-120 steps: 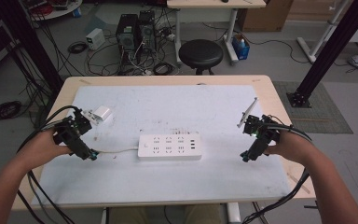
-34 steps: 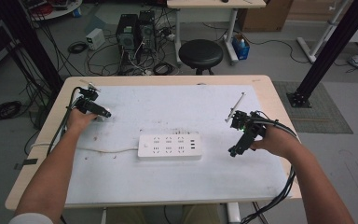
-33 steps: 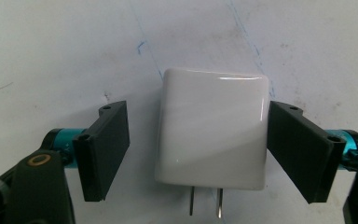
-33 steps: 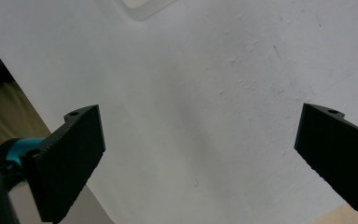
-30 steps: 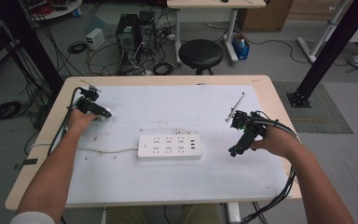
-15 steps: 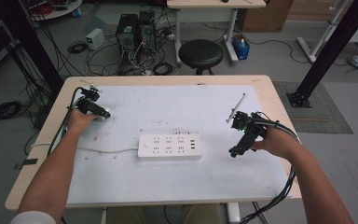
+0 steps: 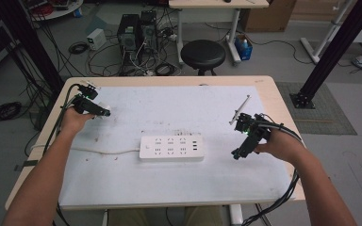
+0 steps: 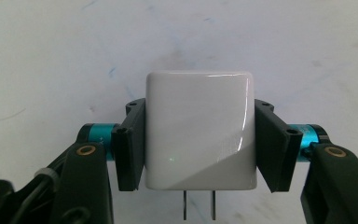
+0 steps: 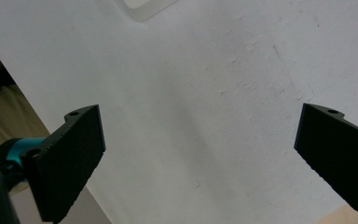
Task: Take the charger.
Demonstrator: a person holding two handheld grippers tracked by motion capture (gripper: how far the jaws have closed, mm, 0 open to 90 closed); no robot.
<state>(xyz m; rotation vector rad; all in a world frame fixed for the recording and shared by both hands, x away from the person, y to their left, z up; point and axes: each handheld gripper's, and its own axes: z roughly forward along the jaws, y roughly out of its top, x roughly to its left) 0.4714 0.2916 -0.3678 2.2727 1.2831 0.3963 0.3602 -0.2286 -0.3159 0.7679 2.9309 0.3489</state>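
Inspector: The white charger [image 8: 199, 135] is held squarely between the jaws of the left gripper [image 8: 199, 144], its two prongs [image 8: 199, 211] directed back toward the hand.

Assessor: And the right gripper [image 9: 198, 158]?

Inspector: Jaws are spread wide, nothing between them. The power strip [image 7: 171, 148] lies between both grippers. It is advised that the prongs be turned downward and aligned over a socket before insertion.

Readable text: none could be made out in any view.
White charger [image 8: 199, 135] between the left gripper's [image 8: 199, 140] pads: its glossy face was blank.
Power strip [image 7: 171, 148]: any markings were too small to read.
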